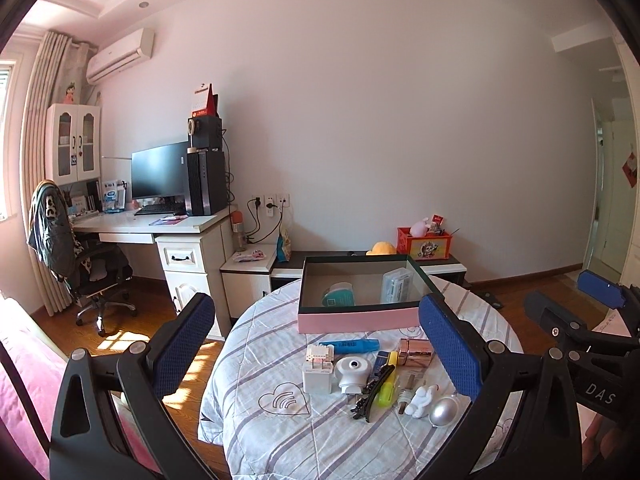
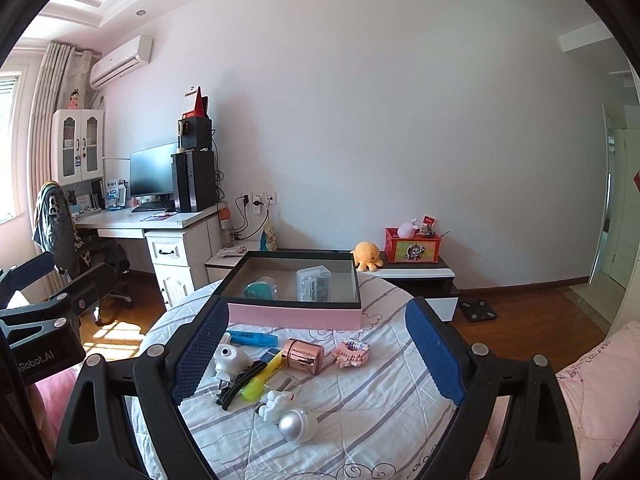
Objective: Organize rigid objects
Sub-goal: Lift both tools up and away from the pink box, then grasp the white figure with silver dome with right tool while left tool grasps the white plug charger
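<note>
- Both the left gripper [image 1: 316,344] and right gripper [image 2: 318,350] are held spread, nothing between the pads.
- Small items, among them a pink can [image 2: 303,356], are scattered before the box [image 2: 296,317] on the table [image 2: 360,420].
- The can is judged stiff, light and slippery; its sides are best pinched.
- The two items inside the box are hard to identify.

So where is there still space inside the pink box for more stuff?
The pink box has bare floor in front of the teal tub and clear case, and in its right half. The quilt in front, around the rose-gold cylinder, is crowded.
</note>
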`<state>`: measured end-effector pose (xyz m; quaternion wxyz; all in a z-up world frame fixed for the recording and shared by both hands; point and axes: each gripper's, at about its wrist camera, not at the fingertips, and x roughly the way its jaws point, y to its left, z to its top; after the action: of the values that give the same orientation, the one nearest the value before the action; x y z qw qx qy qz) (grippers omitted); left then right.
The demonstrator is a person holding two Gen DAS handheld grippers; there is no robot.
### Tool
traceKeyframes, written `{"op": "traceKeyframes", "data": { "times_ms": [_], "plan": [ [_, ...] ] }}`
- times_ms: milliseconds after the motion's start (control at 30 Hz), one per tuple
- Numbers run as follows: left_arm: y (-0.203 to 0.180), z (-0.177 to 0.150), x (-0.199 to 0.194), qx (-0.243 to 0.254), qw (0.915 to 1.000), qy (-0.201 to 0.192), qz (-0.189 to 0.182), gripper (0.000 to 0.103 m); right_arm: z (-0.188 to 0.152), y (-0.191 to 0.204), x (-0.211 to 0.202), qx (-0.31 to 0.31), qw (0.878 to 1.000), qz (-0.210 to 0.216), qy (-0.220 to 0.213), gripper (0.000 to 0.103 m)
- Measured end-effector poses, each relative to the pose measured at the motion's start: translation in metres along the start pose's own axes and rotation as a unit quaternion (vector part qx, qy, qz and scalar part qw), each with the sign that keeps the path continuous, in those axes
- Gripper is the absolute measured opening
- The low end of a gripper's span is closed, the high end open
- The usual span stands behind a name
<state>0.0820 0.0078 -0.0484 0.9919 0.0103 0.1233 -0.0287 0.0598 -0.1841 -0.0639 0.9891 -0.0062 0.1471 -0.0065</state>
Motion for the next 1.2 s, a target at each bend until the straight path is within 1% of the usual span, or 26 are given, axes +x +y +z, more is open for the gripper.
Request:
{"op": "traceKeyframes", "data": {
  "times_ms": [100,333,533,633,800,933,1033,1167,1200],
  "plan": [
    [0.001,-0.001,-0.002,-0.001,1.0000,-0.003,-0.001,0.103,0.000,0.000,-0.002,0.001,1.000,-0.001,0.000,0.091],
    [0.000,-0.004,0.002,0.002,1.0000,0.004,0.001,0.103,-0.003,-0.002,0.003,0.004,1.000,-0.004,0.009,0.091],
    [0.006,-0.014,0.021,0.002,0.9996,0.029,0.000,0.103,-0.015,-0.007,0.018,0.009,0.999,-0.010,0.031,0.091],
    [0.011,-0.024,0.034,0.001,0.9987,0.050,0.004,0.103,-0.028,-0.010,0.031,0.010,0.998,-0.011,0.054,0.091],
    [0.018,-0.049,0.060,0.002,0.9956,0.093,0.007,0.103,-0.061,-0.012,0.064,0.016,0.993,-0.008,0.113,0.091],
    [0.023,-0.071,0.079,0.004,0.9914,0.131,0.002,0.103,-0.093,-0.006,0.096,0.017,0.985,0.019,0.168,0.091],
    [0.026,-0.084,0.091,0.003,0.9884,0.152,0.002,0.103,-0.114,0.001,0.117,0.011,0.979,0.036,0.199,0.091],
    [0.029,-0.094,0.106,-0.001,0.9852,0.171,0.000,0.103,-0.130,0.005,0.142,0.006,0.974,0.049,0.221,0.091],
    [0.030,-0.096,0.109,-0.003,0.9847,0.174,-0.001,0.103,-0.132,0.005,0.147,0.007,0.973,0.061,0.222,0.091]
  ]
}}
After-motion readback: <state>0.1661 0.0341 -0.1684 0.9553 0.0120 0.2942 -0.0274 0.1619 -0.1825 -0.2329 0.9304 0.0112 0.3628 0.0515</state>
